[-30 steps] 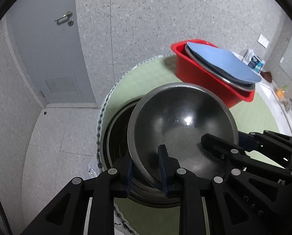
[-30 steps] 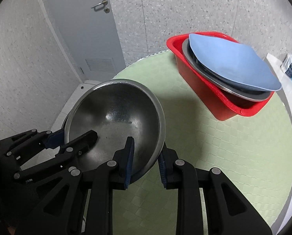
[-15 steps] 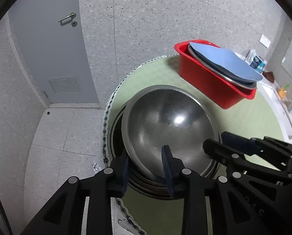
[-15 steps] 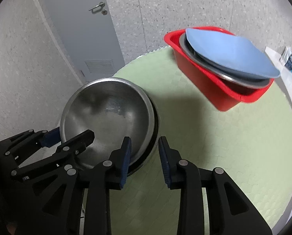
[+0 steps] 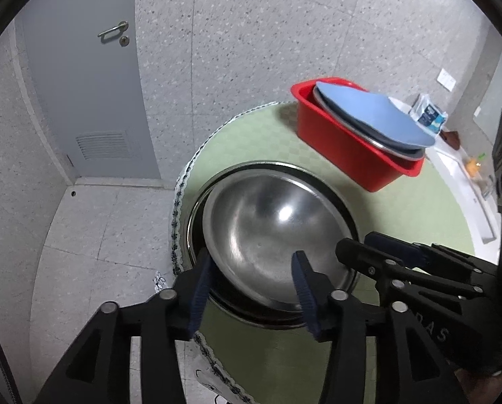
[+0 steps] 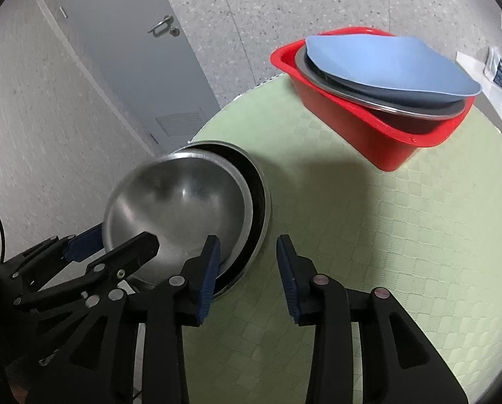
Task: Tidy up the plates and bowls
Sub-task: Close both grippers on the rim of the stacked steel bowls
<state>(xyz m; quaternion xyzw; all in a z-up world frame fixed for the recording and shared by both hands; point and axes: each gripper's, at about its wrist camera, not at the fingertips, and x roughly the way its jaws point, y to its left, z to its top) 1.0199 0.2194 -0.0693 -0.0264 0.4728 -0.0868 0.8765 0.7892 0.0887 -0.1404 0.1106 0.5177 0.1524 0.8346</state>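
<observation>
Left wrist: left gripper [image 5: 252,289] jaws just opening, steel bowl [image 5: 274,232] rim between, unpinched.
Right wrist: right gripper [image 6: 247,269] likewise parting, clear.
Bowl: nested in bowl stack [image 6: 256,202], table's edge.
Advice: withdraw both straight back, avoid nudging rim.

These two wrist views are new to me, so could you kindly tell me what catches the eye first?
A shiny steel bowl sits nested in a larger dark-rimmed bowl near the edge of the round green table. Both grippers' jaws have just been opening, the left gripper straddling its rim and the right gripper beside it. Farther back, a red tub holds leaning plates topped by a blue plate.
</observation>
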